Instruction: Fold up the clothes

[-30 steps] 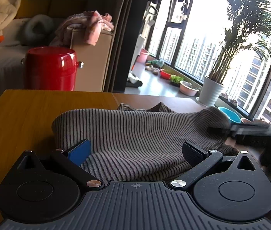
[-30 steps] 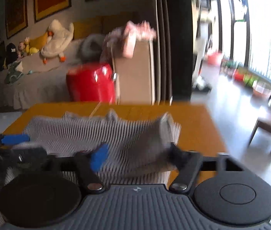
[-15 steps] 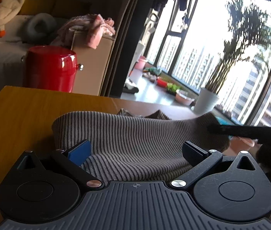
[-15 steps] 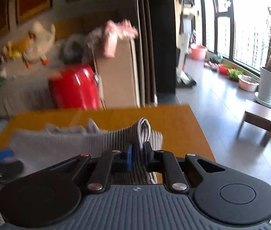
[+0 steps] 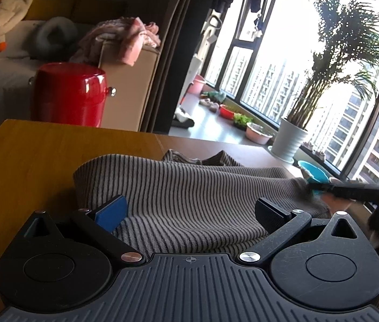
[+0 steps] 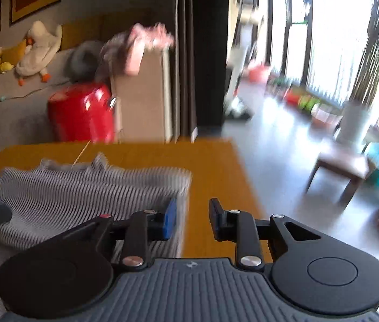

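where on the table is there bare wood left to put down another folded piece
Bare wood runs along the far edge of the table, between the striped garment and the red drum behind. Another strip lies beside the garment's right edge, ahead of the opening right gripper, and one to its left in the left wrist view. The near middle is crowded by cloth and the left gripper.

Each camera sits just behind its own tool and looks forward and slightly down along the two fingers, close above the table [image 5: 42,155]. The left view faces across the striped garment [image 5: 189,196] toward the windows [image 5: 283,67] and the red bin [image 5: 68,94]. The right view, blurred, faces the sofa [image 6: 15,107]. Both share the garment, table, red bin and the box with pink cloth [image 6: 141,94].
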The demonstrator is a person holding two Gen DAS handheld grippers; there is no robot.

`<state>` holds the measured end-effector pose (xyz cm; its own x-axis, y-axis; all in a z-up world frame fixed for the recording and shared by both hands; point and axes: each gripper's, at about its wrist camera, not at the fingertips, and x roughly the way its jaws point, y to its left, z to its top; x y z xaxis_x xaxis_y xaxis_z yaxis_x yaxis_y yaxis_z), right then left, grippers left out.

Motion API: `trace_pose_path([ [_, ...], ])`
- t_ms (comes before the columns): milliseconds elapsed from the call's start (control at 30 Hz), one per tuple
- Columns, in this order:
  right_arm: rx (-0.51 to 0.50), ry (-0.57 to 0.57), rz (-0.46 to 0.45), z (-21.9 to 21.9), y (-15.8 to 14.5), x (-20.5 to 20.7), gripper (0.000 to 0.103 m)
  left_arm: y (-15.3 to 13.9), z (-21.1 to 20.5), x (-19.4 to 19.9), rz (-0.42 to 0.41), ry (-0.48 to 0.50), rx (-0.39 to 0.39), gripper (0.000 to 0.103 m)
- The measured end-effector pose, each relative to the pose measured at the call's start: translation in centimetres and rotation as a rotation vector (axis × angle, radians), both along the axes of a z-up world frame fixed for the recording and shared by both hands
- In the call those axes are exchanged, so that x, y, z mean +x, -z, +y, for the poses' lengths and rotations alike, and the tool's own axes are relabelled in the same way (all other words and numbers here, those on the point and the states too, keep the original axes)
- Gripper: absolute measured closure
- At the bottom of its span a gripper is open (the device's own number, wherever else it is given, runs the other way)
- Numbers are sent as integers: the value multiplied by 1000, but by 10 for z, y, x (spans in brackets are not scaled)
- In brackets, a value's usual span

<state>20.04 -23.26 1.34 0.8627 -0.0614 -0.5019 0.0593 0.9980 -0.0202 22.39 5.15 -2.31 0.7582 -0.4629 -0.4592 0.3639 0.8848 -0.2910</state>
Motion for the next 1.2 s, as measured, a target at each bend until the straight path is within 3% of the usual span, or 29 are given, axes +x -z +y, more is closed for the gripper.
trace_pose_path([
  [100, 60, -68, -63, 6, -22, -5, 77, 0, -1, 0, 3, -1, 8, 0],
  [167, 97, -129, -37, 12, -21, -1, 77, 0, -2, 0, 4, -2, 14, 0],
  [300, 123, -159, 121, 16, 21, 19, 73, 1, -3, 0, 6, -1, 18, 0],
  [367, 117, -163, 112, 15, 32, 21, 72, 1, -3, 0, 6, 2, 20, 0],
  [500, 76, -208, 91, 29, 7, 26, 69, 1, -3, 1, 9, 0, 21, 0],
  [533, 60, -232, 74, 32, 0, 28, 60, 1, -3, 1, 9, 0, 20, 0],
  [567, 54, -254, 62, 37, -6, 35, 50, 1, -3, 1, 10, -1, 20, 0],
  [600, 56, -273, 56, 41, -10, 43, 47, 1, -3, 1, 10, -1, 20, 0],
  [733, 94, -312, 81, 60, -9, 89, 46, 2, -3, 2, 11, -1, 18, 0],
  [867, 114, -318, 174, 73, 20, 133, 46, 2, -3, 1, 14, -1, 18, 0],
  [933, 122, -342, 212, 75, 34, 141, 49, 3, -3, 2, 16, -2, 17, 0],
  [1000, 107, -361, 211, 78, 35, 139, 56, 3, -2, 3, 18, -1, 16, 0],
  [1067, 107, -350, 204, 76, 35, 136, 71, 3, -2, 4, 19, 0, 16, 0],
  [1200, 113, -327, 191, 71, 34, 131, 84, 2, 0, 5, 18, 1, 10, 0],
])
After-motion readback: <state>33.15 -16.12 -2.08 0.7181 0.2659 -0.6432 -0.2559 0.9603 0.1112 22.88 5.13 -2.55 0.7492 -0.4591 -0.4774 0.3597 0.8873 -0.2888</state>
